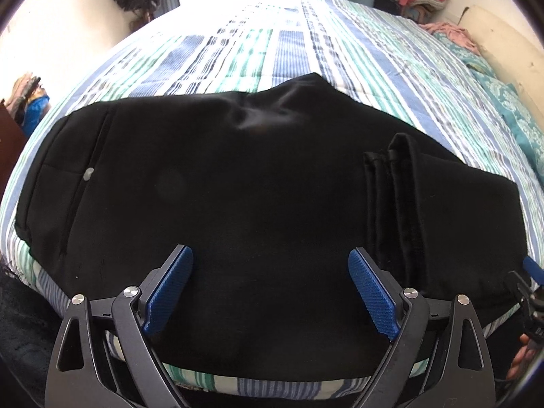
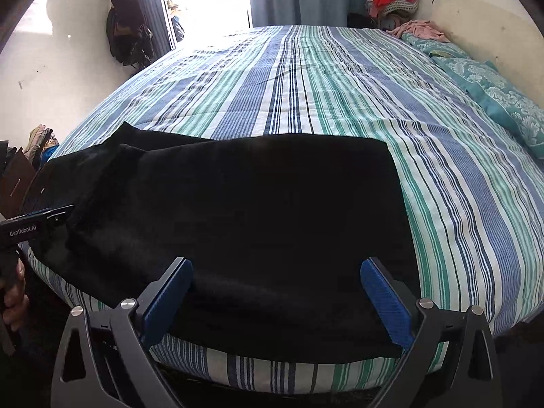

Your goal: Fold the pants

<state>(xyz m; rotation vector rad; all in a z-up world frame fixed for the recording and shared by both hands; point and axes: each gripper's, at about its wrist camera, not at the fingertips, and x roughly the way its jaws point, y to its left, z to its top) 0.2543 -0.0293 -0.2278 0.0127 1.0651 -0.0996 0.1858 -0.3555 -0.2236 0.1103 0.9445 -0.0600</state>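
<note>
Black pants (image 1: 238, 176) lie folded lengthwise across the near edge of a striped bed (image 1: 292, 51), waistband with a small button (image 1: 89, 172) at the left, leg hems (image 1: 387, 159) folded back on top toward the right. My left gripper (image 1: 271, 255) hovers over the middle of the pants, blue pads wide apart, nothing between them. In the right wrist view the pants (image 2: 255, 210) fill the foreground and my right gripper (image 2: 277, 265) stands open above their right part. The left gripper (image 2: 44, 217) shows at that view's left edge, held by a hand (image 2: 13, 292).
Teal patterned pillows (image 2: 503, 102) line the bed's right side, with a pink cloth (image 2: 421, 30) and a pile of clothes (image 2: 394, 3) at the far corner. Dark bags (image 2: 125, 23) hang on the left wall. A bright doorway and curtain stand beyond the bed. More clothes (image 1: 27, 98) sit left.
</note>
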